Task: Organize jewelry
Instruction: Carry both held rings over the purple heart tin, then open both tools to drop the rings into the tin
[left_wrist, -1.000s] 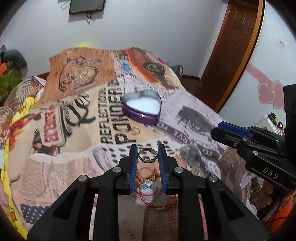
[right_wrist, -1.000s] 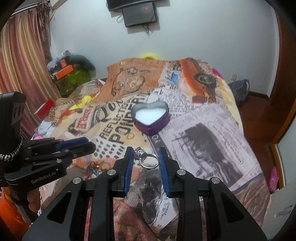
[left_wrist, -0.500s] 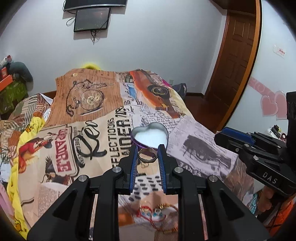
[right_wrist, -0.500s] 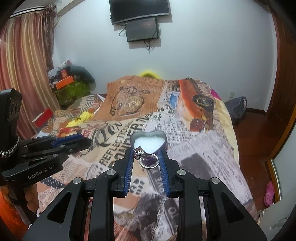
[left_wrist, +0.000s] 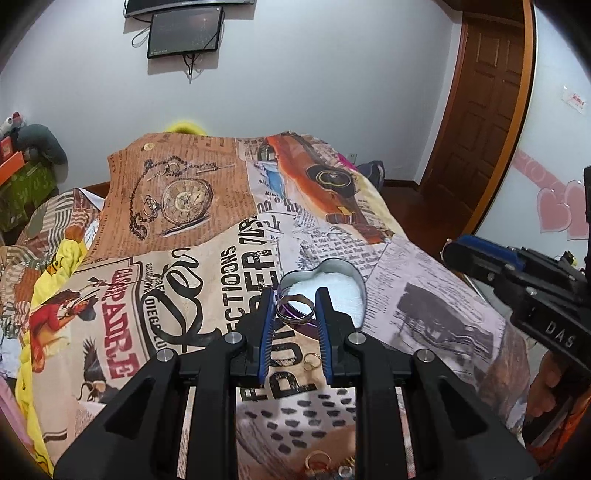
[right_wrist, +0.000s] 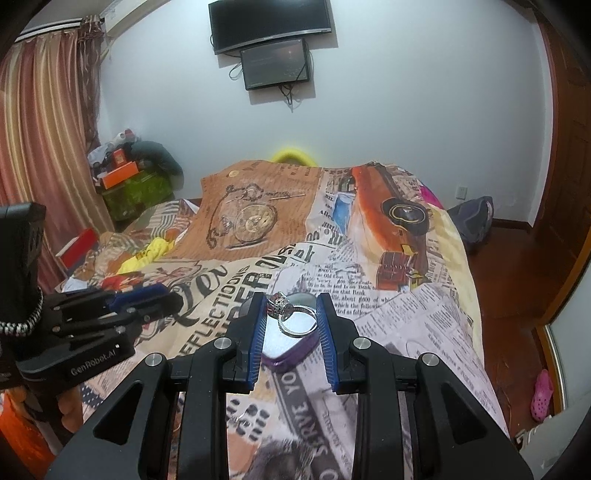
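Note:
My left gripper (left_wrist: 294, 312) is shut on a plain silver ring (left_wrist: 295, 320) and holds it just in front of the purple heart-shaped box (left_wrist: 345, 291), which lies open on the bed. My right gripper (right_wrist: 291, 315) is shut on a silver ring with a stone setting (right_wrist: 295, 320) and holds it above the same heart box (right_wrist: 291, 356). Each gripper shows at the side of the other's view: the right one (left_wrist: 517, 284) and the left one (right_wrist: 122, 306).
A small gold ring (left_wrist: 313, 361) lies on the printed bedspread (left_wrist: 177, 332) under my left gripper. More jewelry (left_wrist: 325, 467) lies at the near edge. A wooden door (left_wrist: 480, 122) stands at the right, screens (right_wrist: 273, 48) hang on the far wall.
Both grippers have risen from the bedspread with their rings and moved forward toward the heart box, which now sits right behind the fingertips.

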